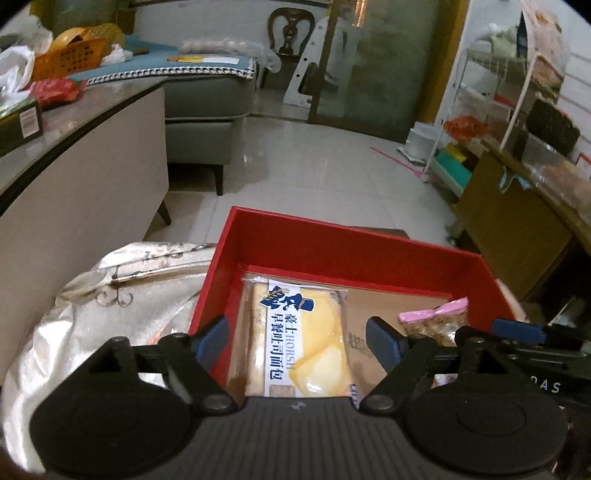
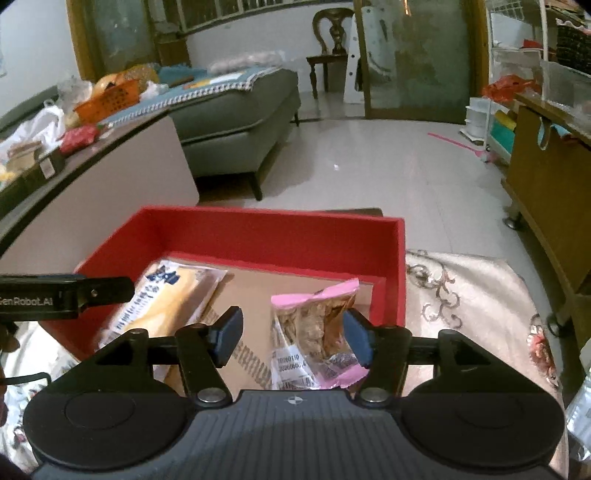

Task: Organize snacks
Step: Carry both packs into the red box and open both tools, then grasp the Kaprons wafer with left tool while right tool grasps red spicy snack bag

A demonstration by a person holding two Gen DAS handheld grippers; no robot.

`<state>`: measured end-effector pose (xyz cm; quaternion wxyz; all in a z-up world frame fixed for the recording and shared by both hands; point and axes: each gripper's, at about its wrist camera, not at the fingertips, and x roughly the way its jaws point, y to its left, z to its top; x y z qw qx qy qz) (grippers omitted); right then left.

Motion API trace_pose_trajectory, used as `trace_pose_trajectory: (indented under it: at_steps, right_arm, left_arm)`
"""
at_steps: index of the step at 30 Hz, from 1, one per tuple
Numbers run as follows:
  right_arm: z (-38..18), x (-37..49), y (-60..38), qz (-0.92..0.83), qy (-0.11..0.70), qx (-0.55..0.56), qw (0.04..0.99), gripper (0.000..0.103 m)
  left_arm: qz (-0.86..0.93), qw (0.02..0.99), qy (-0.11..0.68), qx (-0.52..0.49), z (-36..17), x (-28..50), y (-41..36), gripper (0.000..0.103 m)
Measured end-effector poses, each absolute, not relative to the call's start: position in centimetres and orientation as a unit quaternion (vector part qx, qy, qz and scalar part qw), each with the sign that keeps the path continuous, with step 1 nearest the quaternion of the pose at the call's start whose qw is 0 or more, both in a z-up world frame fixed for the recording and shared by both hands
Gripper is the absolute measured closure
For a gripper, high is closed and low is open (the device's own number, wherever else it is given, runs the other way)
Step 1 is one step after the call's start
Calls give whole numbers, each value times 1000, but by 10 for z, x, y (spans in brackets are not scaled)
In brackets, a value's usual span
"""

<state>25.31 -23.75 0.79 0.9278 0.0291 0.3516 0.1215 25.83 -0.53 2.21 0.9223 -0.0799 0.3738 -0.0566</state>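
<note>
1. Left wrist view: the left tongs (image 1: 301, 341) gape apart over a glossy bread packet (image 1: 303, 339) lying flat in the red cardboard box (image 1: 343, 251).
2. Right wrist view: the right tongs (image 2: 291, 334) stand apart around a crinkled pink-edged snack bag (image 2: 317, 332); embroidered satin cloth (image 2: 469, 291) lies beside the box.

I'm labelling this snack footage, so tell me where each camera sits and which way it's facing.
Left wrist: on the left tongs, looking forward and down at the bread packet in the red box; both open fingers show, plus the right tongs at right.
Right wrist: on the right tongs, over the pink-edged snack bag; open fingers show, left tongs at left.
Shared: box, both packets, grey sofa, wooden chair.
</note>
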Motion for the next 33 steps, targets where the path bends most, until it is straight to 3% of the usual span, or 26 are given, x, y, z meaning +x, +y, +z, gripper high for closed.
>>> trace_pose_trajectory:
  at_steps: [15,33]
  right_arm:
    - [50,211,-235,131,328,31,935,33]
    - [38,164,-214,158,377,15,912,32]
  left_arm:
    - [-61,923,370,-89,57,206,22,23]
    - [-54,885,449,-111,13,174,55,23]
